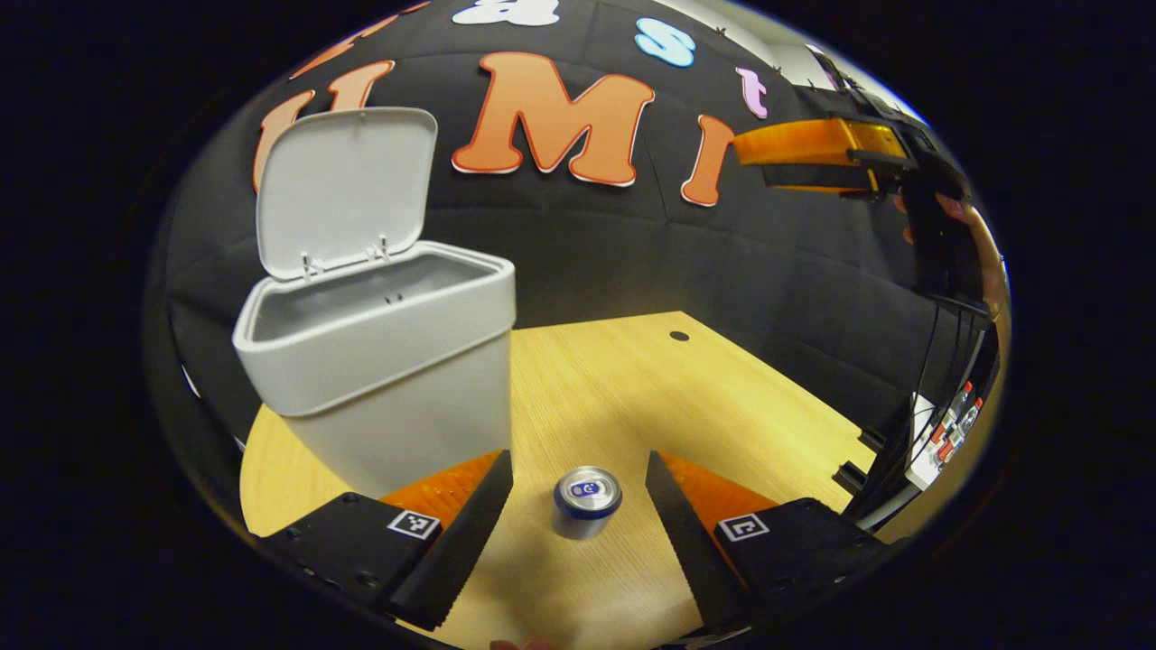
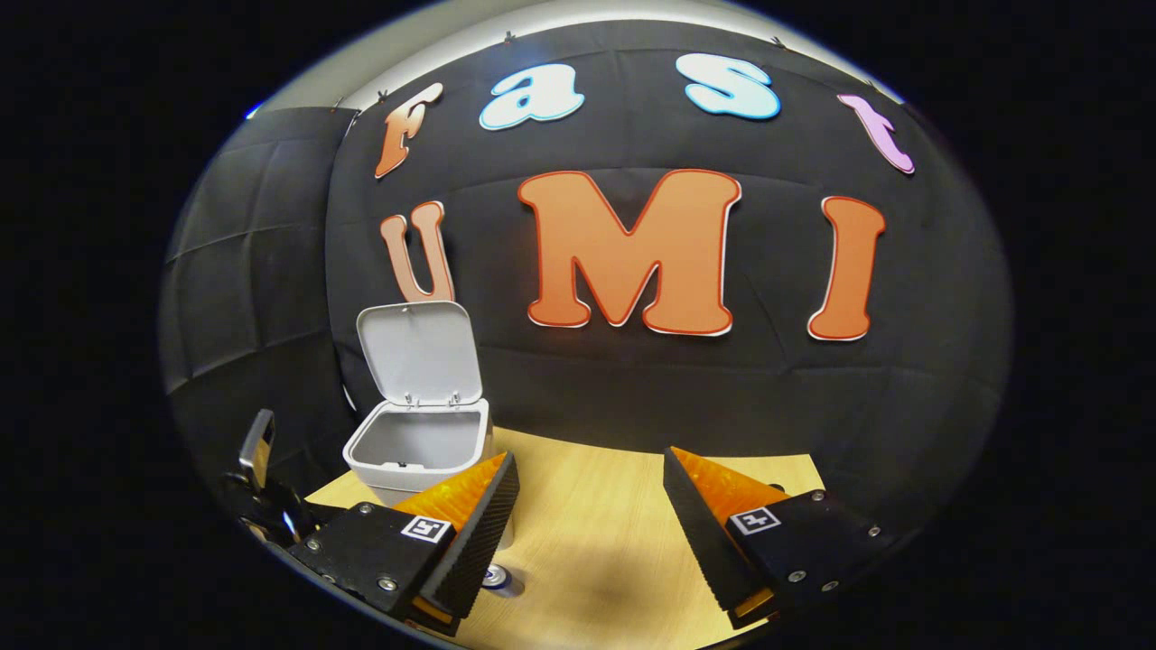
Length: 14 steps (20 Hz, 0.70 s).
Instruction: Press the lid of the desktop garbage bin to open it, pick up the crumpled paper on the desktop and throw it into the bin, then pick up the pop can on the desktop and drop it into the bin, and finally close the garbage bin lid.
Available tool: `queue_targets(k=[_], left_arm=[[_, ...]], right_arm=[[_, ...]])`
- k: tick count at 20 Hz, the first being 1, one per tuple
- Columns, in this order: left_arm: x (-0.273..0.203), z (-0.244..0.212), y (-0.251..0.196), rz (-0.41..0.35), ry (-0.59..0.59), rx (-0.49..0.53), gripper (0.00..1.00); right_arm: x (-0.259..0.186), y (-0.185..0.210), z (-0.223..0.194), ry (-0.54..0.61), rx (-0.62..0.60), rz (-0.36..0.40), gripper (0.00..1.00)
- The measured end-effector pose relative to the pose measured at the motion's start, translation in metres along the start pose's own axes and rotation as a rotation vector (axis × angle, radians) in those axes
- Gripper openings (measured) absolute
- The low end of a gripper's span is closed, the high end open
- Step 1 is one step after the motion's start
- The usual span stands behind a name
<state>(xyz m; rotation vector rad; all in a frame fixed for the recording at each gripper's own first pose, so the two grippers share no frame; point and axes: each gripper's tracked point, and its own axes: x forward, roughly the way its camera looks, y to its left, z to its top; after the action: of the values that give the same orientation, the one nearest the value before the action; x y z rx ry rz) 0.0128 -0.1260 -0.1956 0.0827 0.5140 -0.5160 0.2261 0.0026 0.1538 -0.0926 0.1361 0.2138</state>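
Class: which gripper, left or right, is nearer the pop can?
Left. The left gripper is open, the pop can upright between its fingers, untouched. The right gripper is open, farther back, the can low beside its own left finger.

The plastic desktop garbage bin (image 1: 388, 361) is pale grey all over, its raised lid (image 1: 348, 185) the same grey. The small aluminium pop can (image 1: 587, 502) is silver with a blue band and blue tab mark. The wooden desktop (image 1: 632, 379) is light yellow with fine grain.
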Motion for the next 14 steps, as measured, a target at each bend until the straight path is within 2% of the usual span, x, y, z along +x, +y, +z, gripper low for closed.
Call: queue_targets(k=[5, 6, 7, 11, 14], left_arm=[[0.036, -0.032, -0.004, 0.008, 0.058, 0.018, 0.97], [0.043, -0.036, -0.006, 0.003, 0.067, 0.016, 0.97], [0.051, -0.043, -0.007, 0.0, 0.081, 0.015, 0.97], [0.079, -0.066, -0.005, 0.025, 0.137, 0.03, 0.97], [0.095, -0.077, -0.006, 0.053, 0.146, 0.027, 0.98]], right_arm=[[-0.013, -0.031, -0.011, 0.017, 0.017, -0.048, 0.96], [-0.015, -0.037, -0.014, 0.024, 0.022, -0.055, 1.0], [-0.017, -0.041, -0.017, 0.032, 0.025, -0.059, 0.96], [-0.022, -0.061, -0.024, 0.041, 0.023, -0.091, 0.96], [-0.024, -0.079, -0.026, 0.016, 0.035, -0.147, 0.96]])
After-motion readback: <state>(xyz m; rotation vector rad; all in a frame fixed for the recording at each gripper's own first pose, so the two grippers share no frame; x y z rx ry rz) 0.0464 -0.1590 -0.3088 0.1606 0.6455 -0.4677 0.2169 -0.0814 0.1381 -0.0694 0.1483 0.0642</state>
